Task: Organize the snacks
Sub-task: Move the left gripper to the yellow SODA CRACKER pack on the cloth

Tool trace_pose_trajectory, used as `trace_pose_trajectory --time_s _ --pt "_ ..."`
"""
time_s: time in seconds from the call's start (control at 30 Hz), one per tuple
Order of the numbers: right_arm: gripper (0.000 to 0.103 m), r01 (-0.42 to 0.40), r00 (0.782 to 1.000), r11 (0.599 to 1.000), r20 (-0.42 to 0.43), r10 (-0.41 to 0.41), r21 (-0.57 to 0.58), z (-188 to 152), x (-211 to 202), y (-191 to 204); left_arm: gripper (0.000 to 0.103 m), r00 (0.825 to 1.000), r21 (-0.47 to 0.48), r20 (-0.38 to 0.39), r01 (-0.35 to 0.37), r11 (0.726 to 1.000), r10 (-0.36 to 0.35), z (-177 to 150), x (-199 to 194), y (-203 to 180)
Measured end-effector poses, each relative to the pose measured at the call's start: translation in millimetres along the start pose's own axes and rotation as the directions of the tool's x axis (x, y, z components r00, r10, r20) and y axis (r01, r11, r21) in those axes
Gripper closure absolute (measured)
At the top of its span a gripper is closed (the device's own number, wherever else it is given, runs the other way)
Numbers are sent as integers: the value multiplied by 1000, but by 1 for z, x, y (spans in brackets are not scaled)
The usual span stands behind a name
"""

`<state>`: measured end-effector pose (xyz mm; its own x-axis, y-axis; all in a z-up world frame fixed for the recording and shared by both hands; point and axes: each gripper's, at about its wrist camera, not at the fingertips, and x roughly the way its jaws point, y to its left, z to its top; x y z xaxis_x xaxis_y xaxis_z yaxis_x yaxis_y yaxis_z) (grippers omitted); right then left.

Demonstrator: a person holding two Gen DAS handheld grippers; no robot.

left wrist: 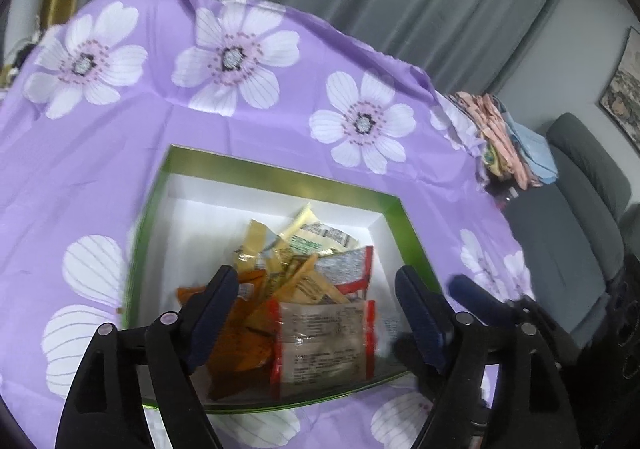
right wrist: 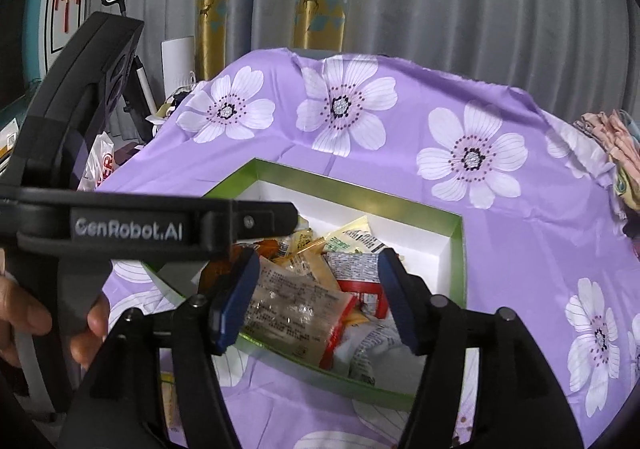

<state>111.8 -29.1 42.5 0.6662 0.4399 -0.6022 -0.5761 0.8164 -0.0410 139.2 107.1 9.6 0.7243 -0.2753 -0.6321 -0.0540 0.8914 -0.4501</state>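
Snack packets (left wrist: pixel 320 301) (right wrist: pixel 304 289) piled loose in green-rimmed, white-lined box (left wrist: pixel 280 173) (right wrist: pixel 456 249) — overlapping, tilted every way. Topmost: clear packet with red edges (left wrist: pixel 326 345) (right wrist: pixel 292 309), flat, print up; orange and yellow wrappers beneath, probably crackers — blurred.

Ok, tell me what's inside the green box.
The green box holds a pile of snack packets: clear-and-red, orange and yellow wrappers. Anything under the pile is covered.
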Motion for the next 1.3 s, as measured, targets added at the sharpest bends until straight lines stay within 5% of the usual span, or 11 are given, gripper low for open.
trace_pose_trajectory --time_s 0.2,0.77,1.3 --pt "31 -11 1000 999 10 10 45 -11 -17 -4 13 988 52 67 -140 989 136 -4 -20 -7" --pt "29 -79 997 994 -7 80 81 -37 -46 12 12 951 130 194 -268 955 240 -34 -79 -29" --pt "28 -118 990 988 -61 125 104 -55 -43 25 11 944 42 89 -324 945 319 -80 -80 8"
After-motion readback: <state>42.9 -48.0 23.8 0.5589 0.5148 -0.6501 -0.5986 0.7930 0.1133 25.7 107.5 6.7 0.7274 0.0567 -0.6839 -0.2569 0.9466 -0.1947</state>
